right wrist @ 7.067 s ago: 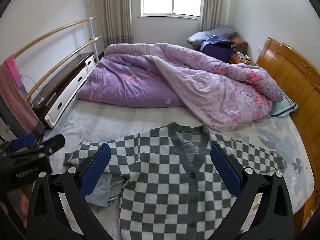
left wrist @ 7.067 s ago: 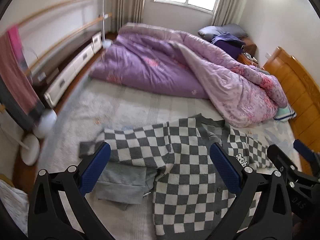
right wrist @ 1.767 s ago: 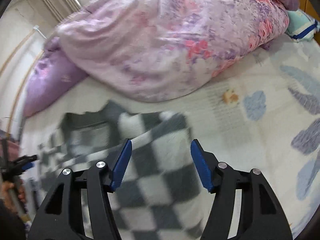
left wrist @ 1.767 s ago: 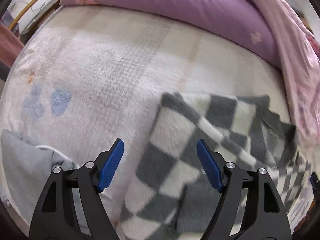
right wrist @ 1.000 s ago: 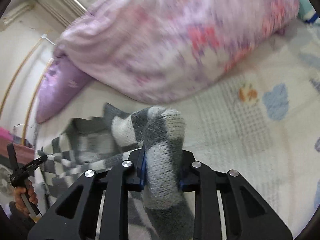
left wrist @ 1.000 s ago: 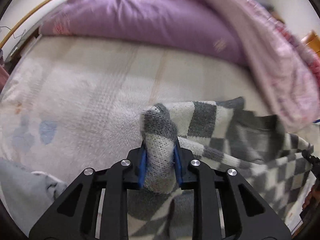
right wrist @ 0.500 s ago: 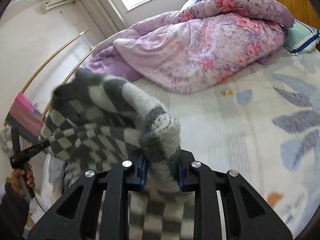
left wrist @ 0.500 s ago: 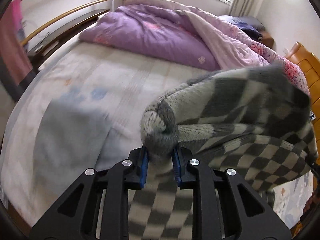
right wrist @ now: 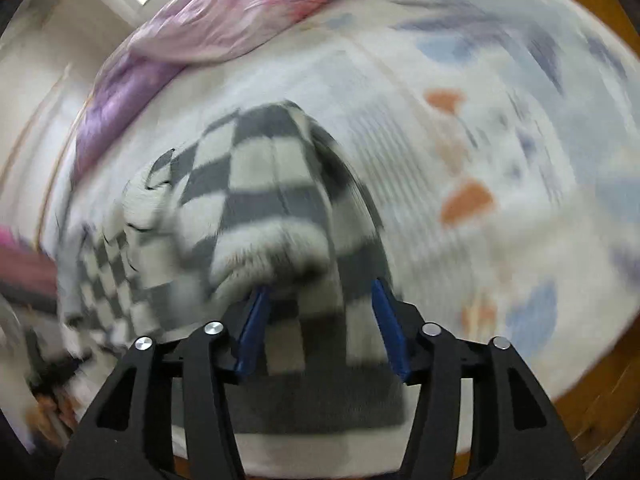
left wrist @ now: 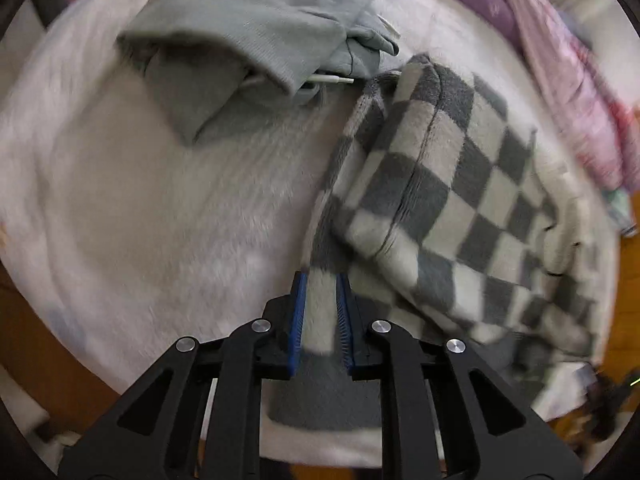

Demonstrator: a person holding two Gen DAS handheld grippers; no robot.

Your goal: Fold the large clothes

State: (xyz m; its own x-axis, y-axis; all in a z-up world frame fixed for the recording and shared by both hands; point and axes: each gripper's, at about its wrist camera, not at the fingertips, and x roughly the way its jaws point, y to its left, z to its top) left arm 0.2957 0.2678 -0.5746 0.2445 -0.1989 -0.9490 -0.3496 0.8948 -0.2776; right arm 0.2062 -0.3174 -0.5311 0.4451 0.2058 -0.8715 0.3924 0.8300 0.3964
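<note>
A grey and white checked cardigan (left wrist: 448, 184) lies folded over on the pale bed sheet (left wrist: 160, 208). My left gripper (left wrist: 322, 292) is shut on its near left edge, low over the bed's front. In the right wrist view the cardigan (right wrist: 264, 200) is blurred by motion. My right gripper (right wrist: 322, 296) stands open, its blue pads apart, with the cardigan's right edge lying between them.
A crumpled grey-green garment (left wrist: 256, 28) with a white cord lies at the back left, touching the cardigan's far corner. A purple and pink quilt (right wrist: 224, 28) is heaped at the far side. The wooden bed frame (right wrist: 616, 380) runs along the near edge.
Both grippers have carried the cardigan's far edge down toward the near edge of the bed, doubling it over. My right gripper has opened and let go of the fabric.
</note>
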